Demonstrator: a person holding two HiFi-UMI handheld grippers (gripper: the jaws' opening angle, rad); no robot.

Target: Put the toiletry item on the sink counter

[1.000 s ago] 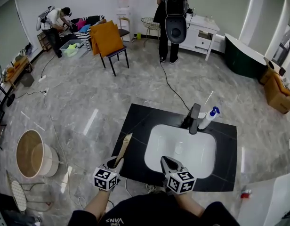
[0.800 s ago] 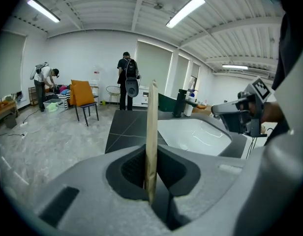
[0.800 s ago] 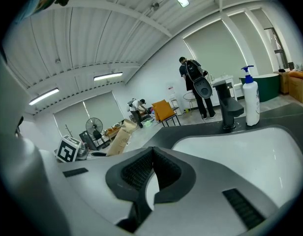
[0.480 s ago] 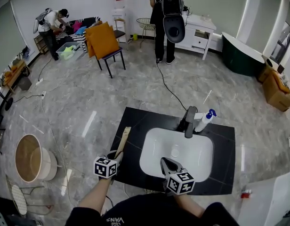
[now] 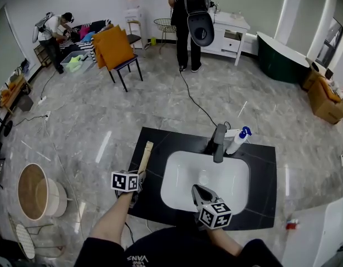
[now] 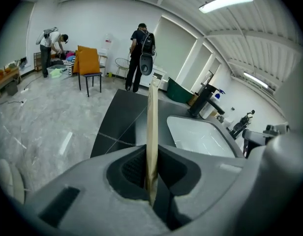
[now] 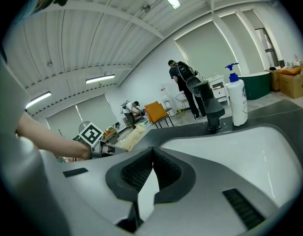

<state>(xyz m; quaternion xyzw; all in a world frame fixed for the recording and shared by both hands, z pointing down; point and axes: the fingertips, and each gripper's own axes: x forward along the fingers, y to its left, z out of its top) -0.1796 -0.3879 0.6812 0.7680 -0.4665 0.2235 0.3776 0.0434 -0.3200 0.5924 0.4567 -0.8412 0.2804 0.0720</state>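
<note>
The toiletry item (image 5: pixel 145 155), a flat tan strip, sits pinched in our left gripper's (image 5: pixel 138 176) opening jaws over the black counter's (image 5: pixel 160 142) left part. Our right gripper (image 5: pixel 196 188), jaws together and empty, hovers above the white basin (image 5: pixel 230 177).

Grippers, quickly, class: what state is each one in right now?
Left gripper: gripping the flat tan item, jaws opening.
Right gripper: closed, empty.

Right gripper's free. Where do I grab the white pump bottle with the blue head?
Grip the white pump bottle across its straight round body, mid-height, jaws level, coming from the basin side. It stands upright; the blue pump head is narrow and the black tap crowds its left.
</note>
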